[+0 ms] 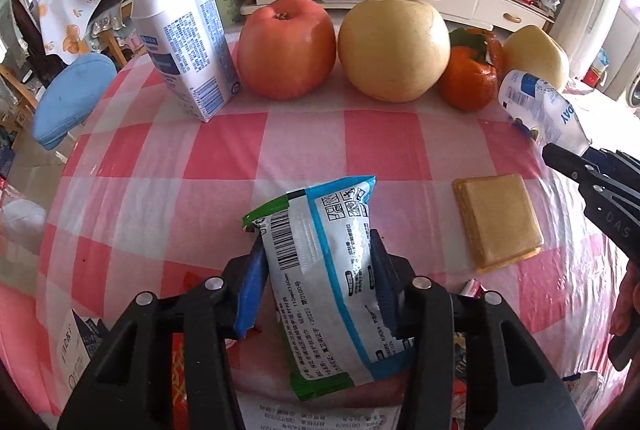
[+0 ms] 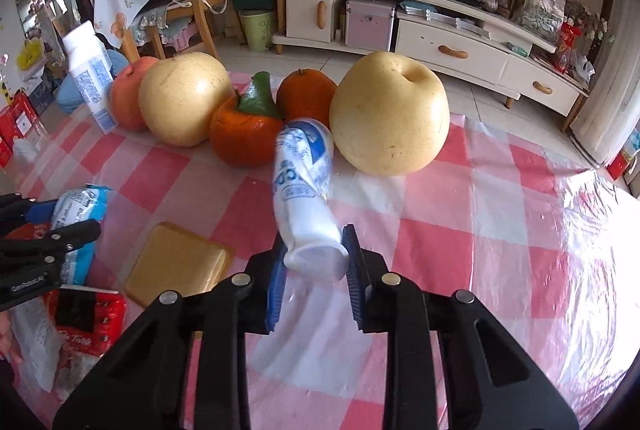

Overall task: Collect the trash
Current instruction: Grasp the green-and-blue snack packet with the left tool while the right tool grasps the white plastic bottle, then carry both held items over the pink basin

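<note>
Left wrist view shows the left hand-held gripper (image 1: 318, 276) clenched on a blue-edged snack wrapper (image 1: 320, 270), its pads pinching the pack's middle while both ends stick out past the jaws. The film is slick and limp, so I judge it could slide through the pads or sag and drag on the desk (image 1: 224, 145) if swung quickly. Right wrist view shows the right hand-held gripper (image 2: 314, 266) clamped on the bottom end of a crushed white bottle (image 2: 306, 185), whose far end reaches out toward the pear (image 2: 390, 117) and the orange (image 2: 246, 133) just ahead. Held only at its tip, the bottle may pivot or pop free, and a forward sweep could knock the fruit rolling. Beside that gripper, to its left, a tan flat packet (image 2: 178, 264) lies on the desk.
</note>
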Demonstrator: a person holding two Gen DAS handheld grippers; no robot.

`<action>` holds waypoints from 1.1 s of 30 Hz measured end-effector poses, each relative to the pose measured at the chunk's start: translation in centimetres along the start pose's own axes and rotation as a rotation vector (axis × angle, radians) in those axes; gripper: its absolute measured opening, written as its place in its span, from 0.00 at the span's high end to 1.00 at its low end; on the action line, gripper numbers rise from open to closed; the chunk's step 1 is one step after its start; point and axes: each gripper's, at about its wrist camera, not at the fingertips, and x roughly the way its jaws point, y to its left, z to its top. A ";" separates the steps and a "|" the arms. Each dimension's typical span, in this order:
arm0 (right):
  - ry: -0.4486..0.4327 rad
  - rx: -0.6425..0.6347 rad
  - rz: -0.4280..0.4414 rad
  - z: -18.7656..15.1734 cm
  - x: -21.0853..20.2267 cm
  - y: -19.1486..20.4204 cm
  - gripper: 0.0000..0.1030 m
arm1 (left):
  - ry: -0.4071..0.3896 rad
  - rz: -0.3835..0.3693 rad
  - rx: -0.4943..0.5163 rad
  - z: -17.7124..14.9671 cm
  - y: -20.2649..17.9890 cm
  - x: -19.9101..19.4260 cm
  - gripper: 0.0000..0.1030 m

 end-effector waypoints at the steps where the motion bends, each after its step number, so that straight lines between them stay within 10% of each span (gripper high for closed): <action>1: -0.002 -0.002 -0.003 -0.1 -0.2 0.1 0.74 | 0.000 -0.004 0.002 -0.1 0.0 -0.1 0.54; 33: -0.157 0.139 0.041 -7.6 -13.9 6.0 0.75 | -0.148 -0.291 -0.052 -4.0 4.0 -9.7 0.65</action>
